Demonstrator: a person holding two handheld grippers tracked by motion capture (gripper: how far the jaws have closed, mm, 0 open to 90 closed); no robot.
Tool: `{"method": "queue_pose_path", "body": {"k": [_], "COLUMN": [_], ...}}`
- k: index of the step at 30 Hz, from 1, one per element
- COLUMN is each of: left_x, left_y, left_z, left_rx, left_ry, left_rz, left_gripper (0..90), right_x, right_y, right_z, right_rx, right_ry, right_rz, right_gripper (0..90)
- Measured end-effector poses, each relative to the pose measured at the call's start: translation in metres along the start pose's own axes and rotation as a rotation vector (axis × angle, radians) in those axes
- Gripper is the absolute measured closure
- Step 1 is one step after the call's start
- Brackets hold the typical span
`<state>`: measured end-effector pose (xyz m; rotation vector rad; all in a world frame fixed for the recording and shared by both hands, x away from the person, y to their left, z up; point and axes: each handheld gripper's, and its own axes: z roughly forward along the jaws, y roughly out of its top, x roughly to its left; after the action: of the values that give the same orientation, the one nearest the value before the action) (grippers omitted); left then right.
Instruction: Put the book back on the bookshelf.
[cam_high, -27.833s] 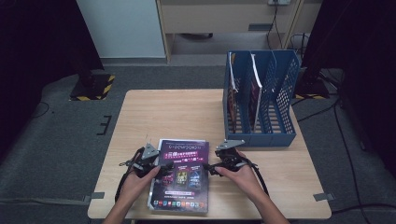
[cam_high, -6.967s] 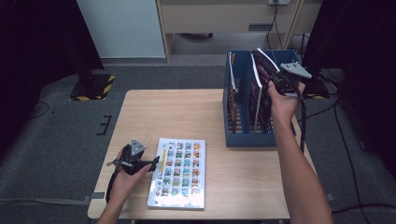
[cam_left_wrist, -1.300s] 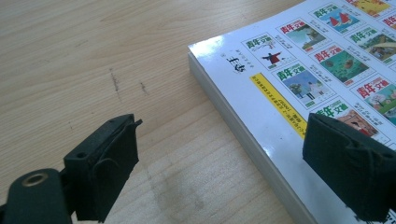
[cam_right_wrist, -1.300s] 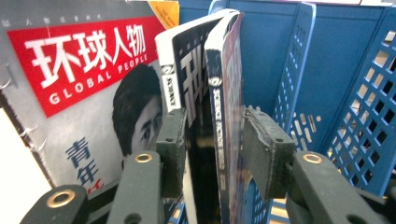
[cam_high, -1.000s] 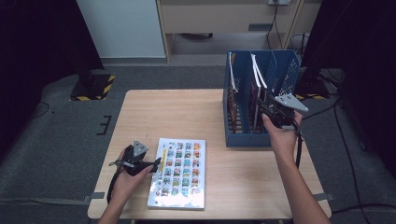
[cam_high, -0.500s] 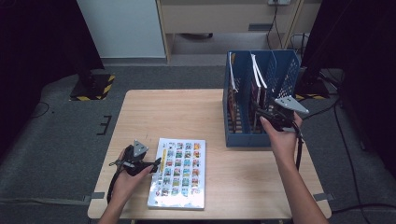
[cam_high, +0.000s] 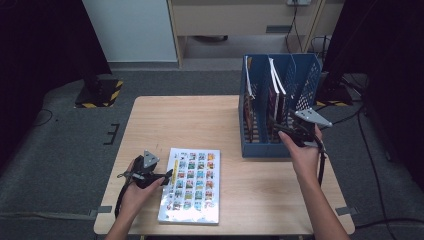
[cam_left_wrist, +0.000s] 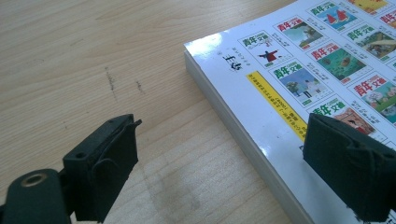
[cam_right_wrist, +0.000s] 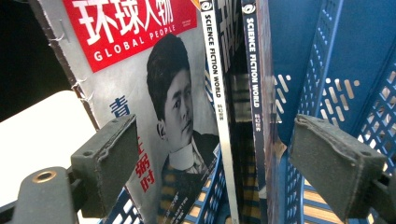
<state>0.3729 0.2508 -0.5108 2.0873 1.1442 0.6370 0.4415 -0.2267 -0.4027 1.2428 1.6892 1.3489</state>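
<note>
Right gripper (cam_high: 284, 131) at blue file rack (cam_high: 305, 80): jaws just opening, now wide, nothing pinched. Science Fiction World magazines (cam_right_wrist: 229, 121) stand straight ahead. Pull back slow, don't bump them. Left gripper (cam_high: 167, 175) wide apart, one jaw over magazine on table (cam_high: 192, 182), not pinching. Keep it there.

The blue rack (cam_high: 265, 145) hides the lower halves of its magazines (cam_high: 274, 92).

Pale matt wooden table (cam_high: 200, 125), glossy paper magazine (cam_high: 192, 182), perforated blue plastic rack (cam_high: 305, 85), matt black rubbery pads (cam_left_wrist: 105, 163)
</note>
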Motion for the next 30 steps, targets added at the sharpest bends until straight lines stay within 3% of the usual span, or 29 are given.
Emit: {"method": "queue_pose_path", "body": {"k": [18, 27, 28, 29, 30], "left_x": [0.003, 0.001, 0.001, 0.001, 0.001], "left_y": [-0.001, 0.0, 0.0, 0.0, -0.001], "left_z": [0.0, 0.0, -0.001, -0.001, -0.001], "left_rx": [-0.001, -0.006, -0.005, -0.01, -0.013], "left_ry": [-0.007, -0.017, -0.019, -0.025, -0.031], "left_rz": [-0.019, -0.008, -0.008, -0.011, -0.015], "left_gripper": [8.5, 8.2, 8.1, 8.1, 7.8], "right_x": [0.02, 0.05, 0.058, 0.058, 0.069], "right_y": [-0.014, -0.016, -0.017, -0.017, -0.019], "right_z": [-0.013, -0.012, -0.01, -0.01, -0.008], "right_rx": [-0.006, 0.011, 0.018, 0.018, 0.03], "right_ry": [0.031, 0.126, 0.149, 0.149, 0.172], "right_rz": [-0.064, -0.098, -0.102, -0.102, -0.114], "right_gripper": [7.2, 6.3, 6.2, 6.2, 6.0]}}
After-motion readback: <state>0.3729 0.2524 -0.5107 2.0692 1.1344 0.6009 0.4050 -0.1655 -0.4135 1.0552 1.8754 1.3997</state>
